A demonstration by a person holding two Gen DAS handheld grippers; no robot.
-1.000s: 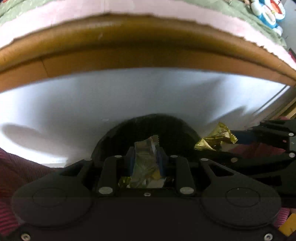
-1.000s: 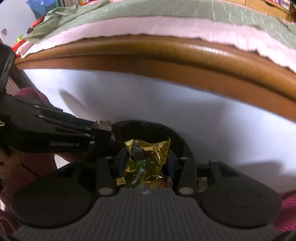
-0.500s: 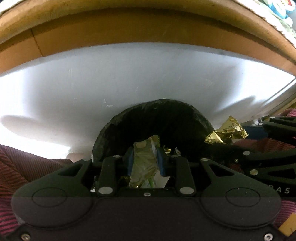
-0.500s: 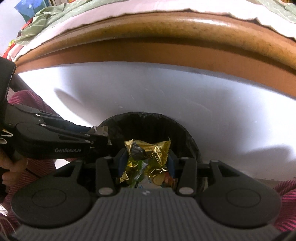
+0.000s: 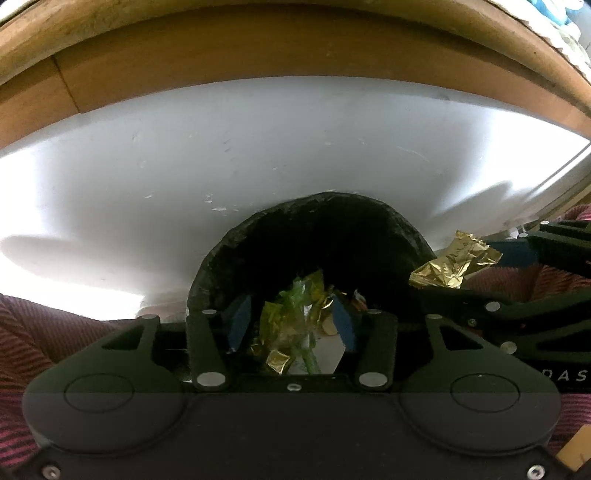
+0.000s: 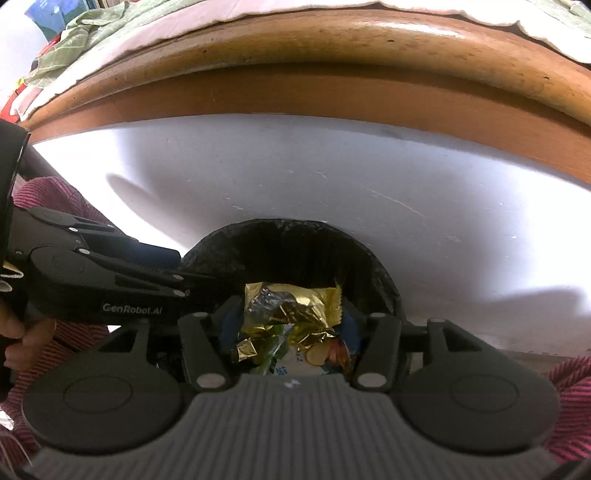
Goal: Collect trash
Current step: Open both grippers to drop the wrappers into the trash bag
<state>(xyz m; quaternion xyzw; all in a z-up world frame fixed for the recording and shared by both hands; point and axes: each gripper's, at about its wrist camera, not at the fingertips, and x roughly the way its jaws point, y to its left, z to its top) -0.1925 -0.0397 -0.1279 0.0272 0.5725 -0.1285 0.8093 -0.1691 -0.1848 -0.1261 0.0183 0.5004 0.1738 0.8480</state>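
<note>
A black-lined trash bin (image 5: 229, 251) (image 6: 384, 273) stands right below both grippers. My left gripper (image 5: 291, 321) hangs over its mouth with its blue pads (image 5: 239, 322) spread apart. A green and gold wrapper (image 5: 291, 317) lies loose between them, touching neither pad, among other trash in the bin. My right gripper (image 6: 291, 314) is shut on a crumpled gold foil wrapper (image 6: 295, 306) above the bin's near side. In the left wrist view that gold wrapper (image 5: 454, 262) sticks out of the right gripper's fingers (image 5: 517, 254) at the bin's right rim. The left gripper (image 6: 177, 266) reaches in from the left.
A white floor (image 5: 258, 155) lies around the bin. A wooden bed frame (image 6: 332, 66) with pink and green bedding (image 6: 122, 26) runs across behind it. Maroon striped fabric (image 5: 44, 332) flanks the bin on both sides. A hand (image 6: 14, 343) holds the left gripper.
Both grippers have dropped closer to the bin. The left gripper's jaws have spread and the silvery green wrapper has slipped out of them into the bin. The right still holds the gold wrapper.
</note>
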